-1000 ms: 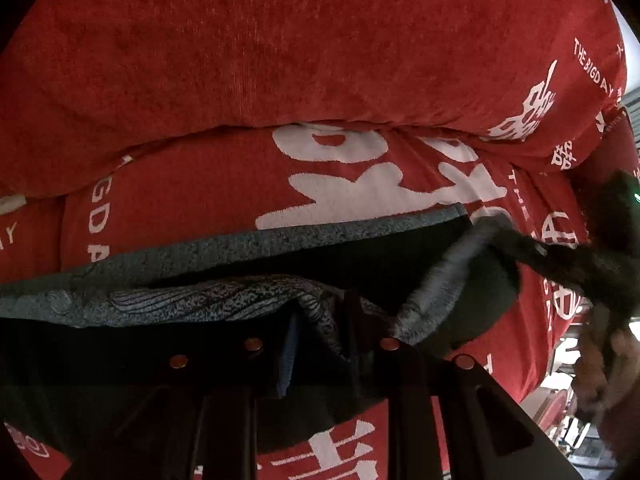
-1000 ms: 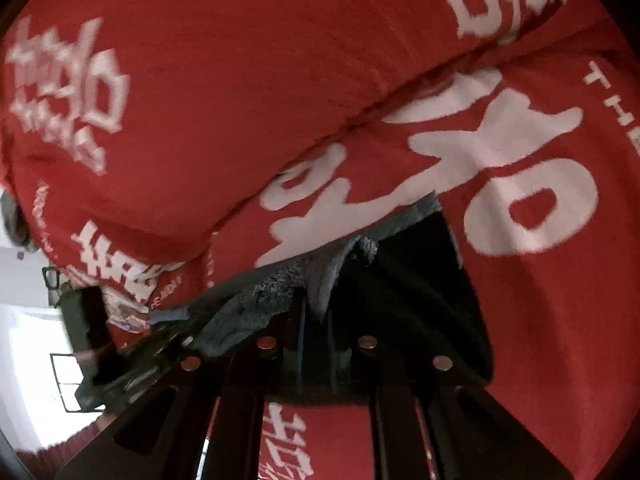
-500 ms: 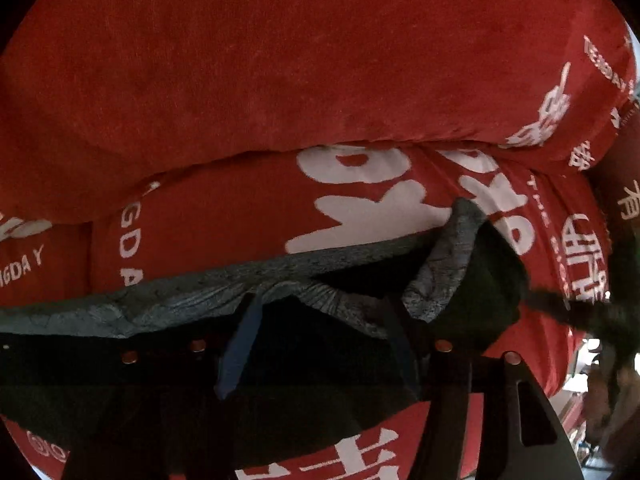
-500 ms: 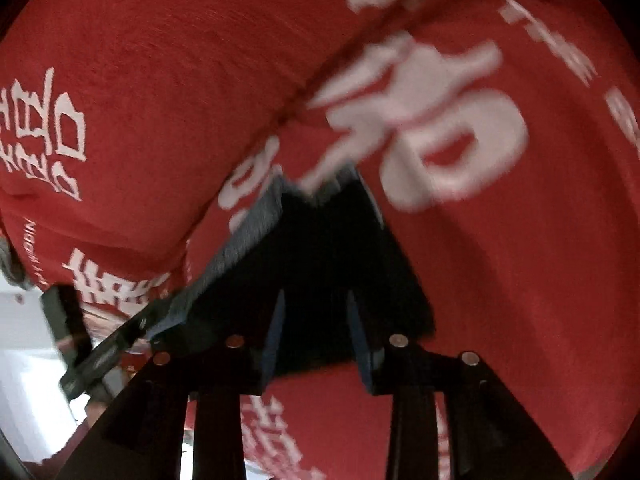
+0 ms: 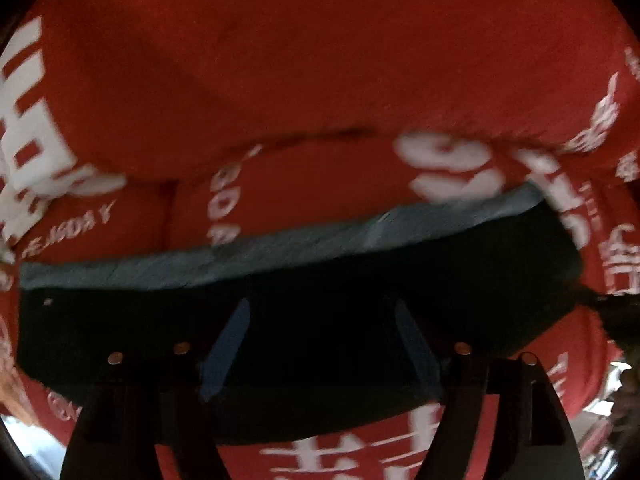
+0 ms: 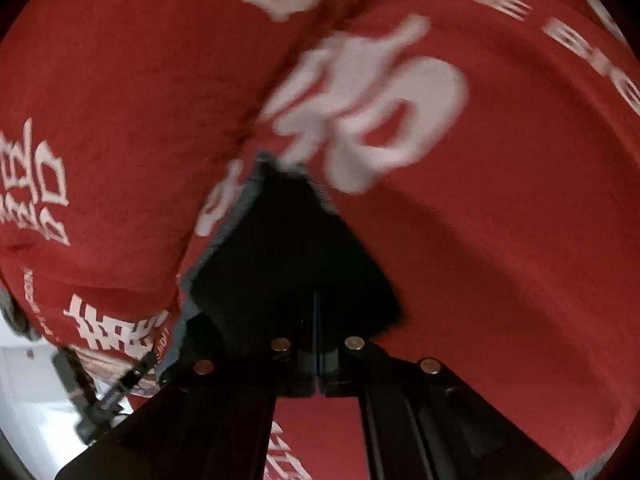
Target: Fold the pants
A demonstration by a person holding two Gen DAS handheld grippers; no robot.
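The pants (image 5: 280,320) lay folded into a dark slab on the red bed cover (image 5: 280,60) printed with white characters, just below the seam where a red pillow (image 5: 240,40) met the cover. In the left wrist view the slab's long axis ran side to side across the picture, its grey waistband edge (image 5: 280,252) on the far side.

The left tongs (image 5: 320,344) pointed down over the middle of that slab. Their jaws had just been opening and stood spread, with dark fabric under and between the blue pads (image 5: 226,354) but nothing pinched.

The right tongs (image 6: 317,336) were clenched, pad against pad, at the near edge of the pants' corner (image 6: 288,248), which ran away from them to a point; whether any cloth was caught in them could not be told.

Judging from this, the left hand was the nearer to the slab's middle, the right to its end, so a next fold would likely turn on that crosswise axis.
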